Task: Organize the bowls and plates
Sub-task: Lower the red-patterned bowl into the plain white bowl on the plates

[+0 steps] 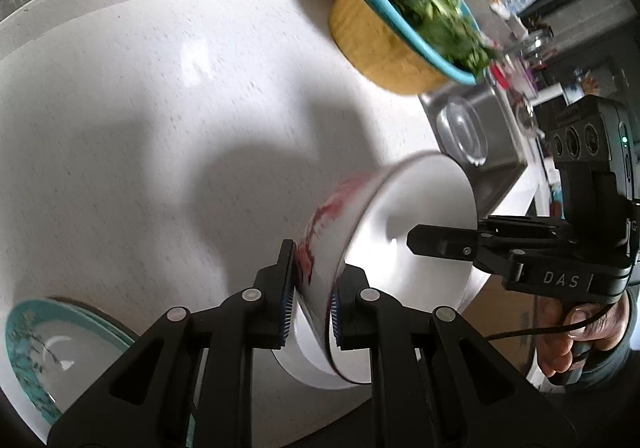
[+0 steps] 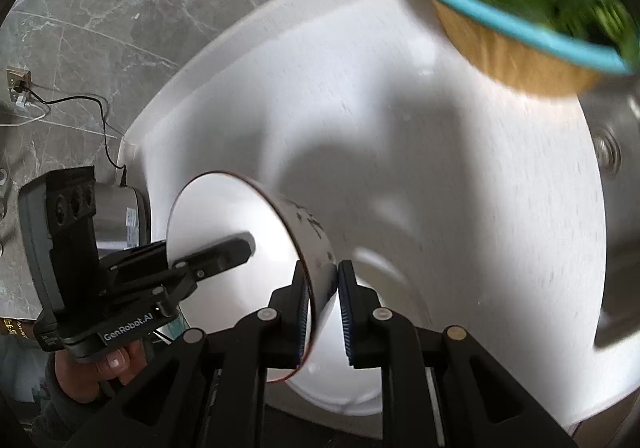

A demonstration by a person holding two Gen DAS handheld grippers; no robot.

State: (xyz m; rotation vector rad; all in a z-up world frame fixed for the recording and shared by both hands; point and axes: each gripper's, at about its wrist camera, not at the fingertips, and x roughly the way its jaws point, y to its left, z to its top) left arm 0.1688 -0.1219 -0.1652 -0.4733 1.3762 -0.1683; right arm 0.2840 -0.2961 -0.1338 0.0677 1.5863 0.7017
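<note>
A white speckled stone countertop filled most of both wrist views, with a yellow basket with a turquoise rim, full of green leaves, standing at upper right. At lower left of the left wrist view lay a shallow plate with a teal floral border, well apart from the basket.

Above the counter, in the lower centre of each view, hung a white glazed ceramic bowl with red painted markings on its outer wall, tipped on its side and carried between two tools. The left gripper was clamped on the bowl's rim, one pad inside and one outside; the right gripper pinched the opposite rim the same way. A hand held the right tool at the frame's right edge.

The bowl looked rigid, breakable and slick with glaze, probably moderately heavy. Its thin rim seemed the only purchase, and two opposed grips likely guarded against slipping.
</note>
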